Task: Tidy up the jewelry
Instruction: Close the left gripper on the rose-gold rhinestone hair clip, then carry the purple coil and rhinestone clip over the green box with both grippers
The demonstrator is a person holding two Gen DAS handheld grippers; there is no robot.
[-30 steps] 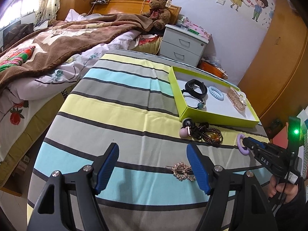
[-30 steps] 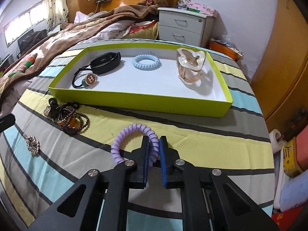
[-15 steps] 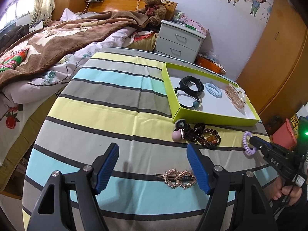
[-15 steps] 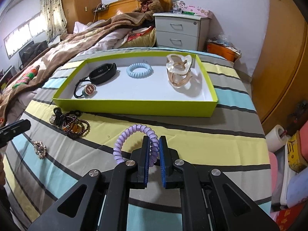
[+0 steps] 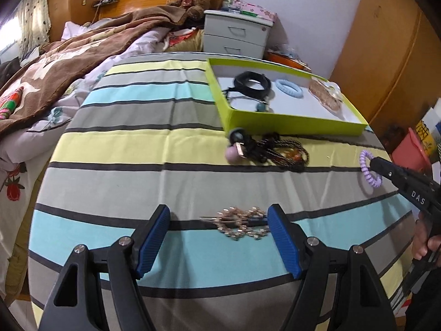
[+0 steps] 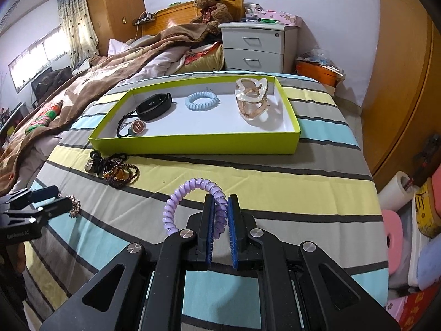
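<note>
My right hand-held gripper (image 6: 220,215) was clamped on the purple coil hair tie (image 6: 193,201) — the green tray (image 6: 193,144) lay straight ahead. My left hand-held gripper (image 5: 219,237), jaws apart, straddled the rhinestone clip (image 5: 242,224).

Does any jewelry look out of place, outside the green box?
Yes. A tangled pile of bead bracelets and a rhinestone hair clip lie on the striped cloth, outside the green box.

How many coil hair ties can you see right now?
2. A blue coil lies in the green tray, between the black band and the clear claw clip. A purple coil is pinched in the right tongs. The tangled pile could hide more.
</note>
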